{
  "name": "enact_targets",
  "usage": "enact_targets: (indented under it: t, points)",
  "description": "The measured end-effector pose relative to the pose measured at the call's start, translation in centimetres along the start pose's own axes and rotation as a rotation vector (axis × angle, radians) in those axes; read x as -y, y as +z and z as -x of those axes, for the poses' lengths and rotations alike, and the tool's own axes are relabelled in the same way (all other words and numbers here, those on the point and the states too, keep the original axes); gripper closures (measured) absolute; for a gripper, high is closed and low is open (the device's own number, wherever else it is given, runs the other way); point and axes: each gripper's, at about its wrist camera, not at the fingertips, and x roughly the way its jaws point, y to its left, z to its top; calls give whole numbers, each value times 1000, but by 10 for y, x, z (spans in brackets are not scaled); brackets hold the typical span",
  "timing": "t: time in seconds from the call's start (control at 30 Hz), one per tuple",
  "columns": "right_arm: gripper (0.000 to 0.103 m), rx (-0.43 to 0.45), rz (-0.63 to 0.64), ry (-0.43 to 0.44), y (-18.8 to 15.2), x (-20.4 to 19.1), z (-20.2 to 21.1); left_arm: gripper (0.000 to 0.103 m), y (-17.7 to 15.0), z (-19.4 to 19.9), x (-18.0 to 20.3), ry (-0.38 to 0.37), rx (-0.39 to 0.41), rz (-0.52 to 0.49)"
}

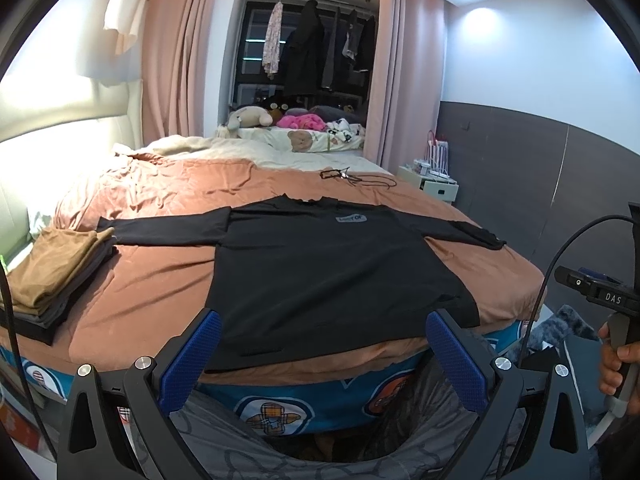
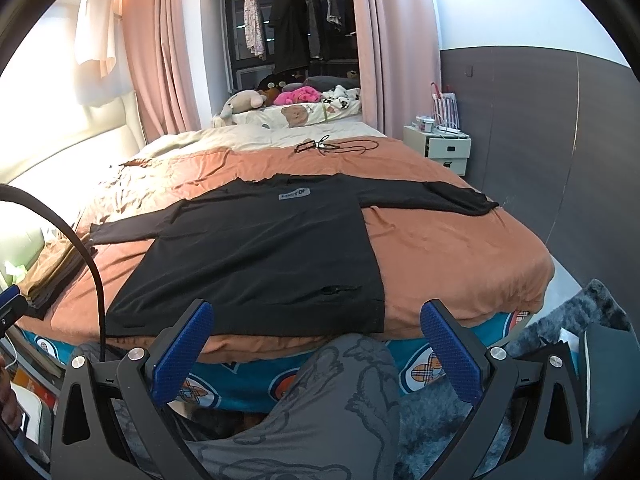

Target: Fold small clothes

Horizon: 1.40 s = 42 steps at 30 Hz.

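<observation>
Both the left gripper (image 1: 324, 334) and right gripper (image 2: 316, 322) hung spread wide, holding nothing, short of the black long-sleeved shirt (image 1: 320, 276) (laid flat); a one-layer pinch at the hem could bunch it.

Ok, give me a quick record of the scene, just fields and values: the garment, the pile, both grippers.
garment: black long-sleeved shirt, spread flat on the orange bed cover, sleeves out
folded pile: brown and grey clothes, at the bed's left edge
left hand-held gripper: open, holding nothing
right hand-held gripper: open, holding nothing
folding: not yet begun
</observation>
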Motion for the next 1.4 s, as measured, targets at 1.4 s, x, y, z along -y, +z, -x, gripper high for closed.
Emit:
enact_targets:
  t: [1.4]
  points:
    - [0, -134, 18, 99, 70, -27, -164, 0, 62, -142, -131, 195, -223, 76]
